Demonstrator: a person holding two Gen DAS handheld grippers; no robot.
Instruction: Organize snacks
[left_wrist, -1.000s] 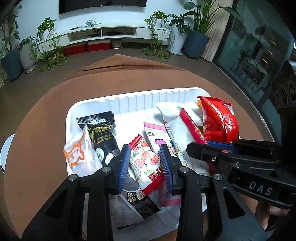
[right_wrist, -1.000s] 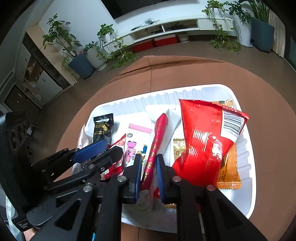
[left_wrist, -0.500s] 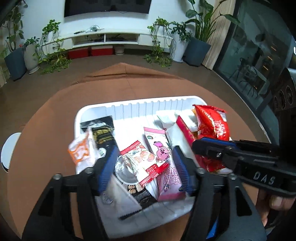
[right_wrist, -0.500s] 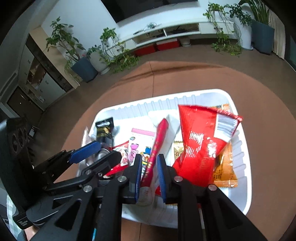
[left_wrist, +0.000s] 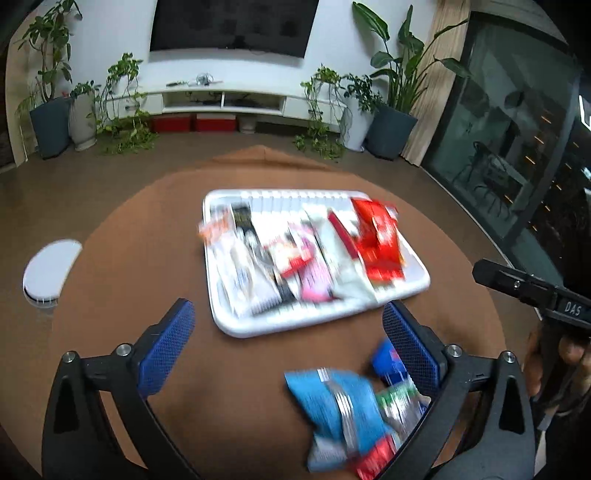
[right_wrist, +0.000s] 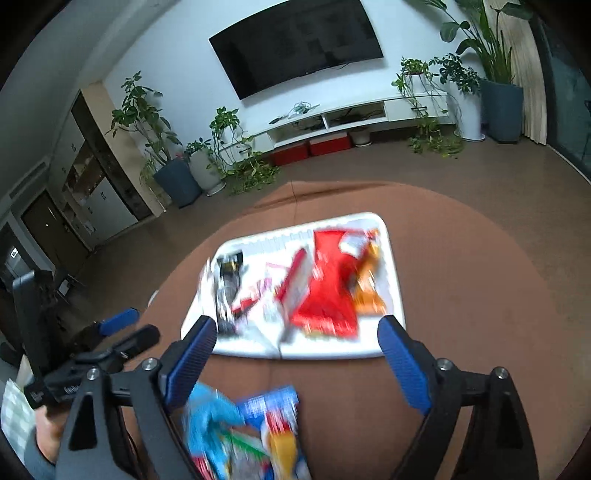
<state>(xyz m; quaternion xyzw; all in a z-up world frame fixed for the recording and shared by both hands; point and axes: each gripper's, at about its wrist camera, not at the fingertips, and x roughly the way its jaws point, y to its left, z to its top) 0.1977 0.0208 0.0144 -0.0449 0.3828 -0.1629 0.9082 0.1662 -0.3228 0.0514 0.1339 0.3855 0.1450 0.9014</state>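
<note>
A white tray (left_wrist: 236, 328) (right_wrist: 392, 258) on the brown round table holds several snack packets. Among them are a red bag (left_wrist: 376, 236) (right_wrist: 328, 288), a red stick pack (left_wrist: 341, 236) (right_wrist: 295, 273), a pink packet (left_wrist: 314, 273), a black packet (left_wrist: 242, 221) (right_wrist: 229, 266) and an orange one (right_wrist: 365, 280). My left gripper (left_wrist: 288, 310) hangs above the tray's near edge, jaws opening wide, nothing between them. My right gripper (right_wrist: 295, 325) is likewise back from the tray, jaws opening and empty. A blurred loose pile of blue packets (left_wrist: 332, 402) (right_wrist: 221, 417) lies on the table just below both grippers.
A white rounded object (left_wrist: 51, 269) pokes out at the table's left edge. A person's hand (left_wrist: 569, 354) holds the right gripper's handle at the right. Bare brown tablecloth (left_wrist: 147, 240) surrounds the tray. Potted plants and a TV shelf stand far behind.
Both grippers drew back and up from the tray and opened. The right one let go of the red stick pack, which stays in the tray. The blue packet pile came into view.
</note>
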